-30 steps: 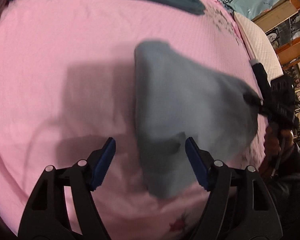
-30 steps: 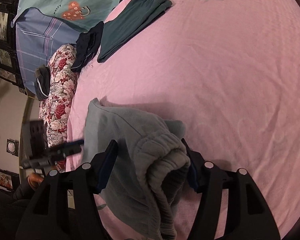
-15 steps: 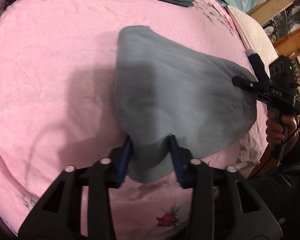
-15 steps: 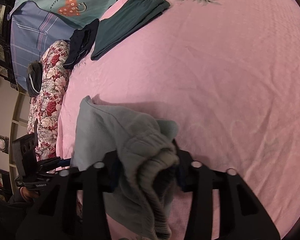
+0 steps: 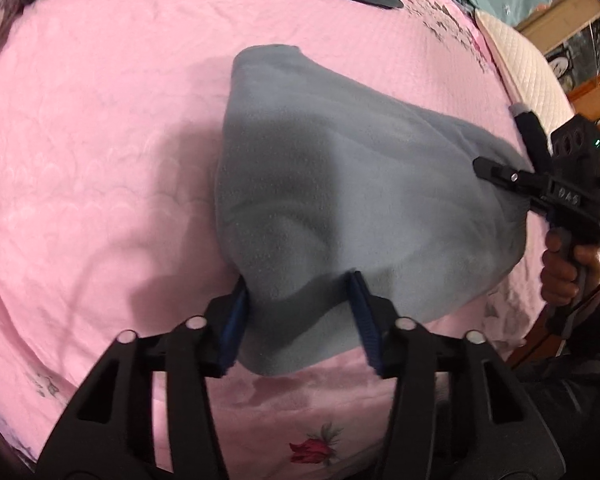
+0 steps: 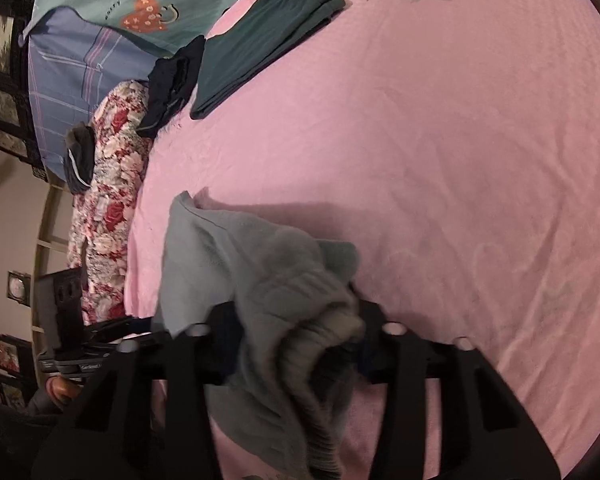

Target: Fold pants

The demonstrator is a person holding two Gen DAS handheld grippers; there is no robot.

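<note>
While our left gripper [image 5: 298, 316] eases its blue pads apart with a fleecy fold still pinched between them, our right gripper [image 6: 296, 344] clamps the ribbed waistband. Between the two tools the grey-blue pants [image 5: 340, 184] bulge, soft and rounded, over the quilted pink bedspread [image 5: 100, 152]. Beyond them lie flat dark-green folded trousers [image 6: 260, 36].
</note>
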